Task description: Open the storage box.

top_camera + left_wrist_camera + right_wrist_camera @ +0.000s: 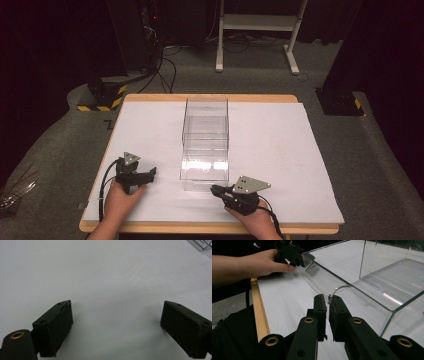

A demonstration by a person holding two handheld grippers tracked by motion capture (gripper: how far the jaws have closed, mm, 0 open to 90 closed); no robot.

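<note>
**Right jaws pinching the drawer handle**

The right gripper (327, 301) is pinching the thin clear handle (336, 291) on the front of the clear acrylic drawer box (205, 145), which is standing mid-worktop (280, 165) with its long axis running away from the person. The handle is lying straight ahead of these jaws. The left gripper (116, 322), jaws spread and empty, is waiting well apart on the left.
</note>
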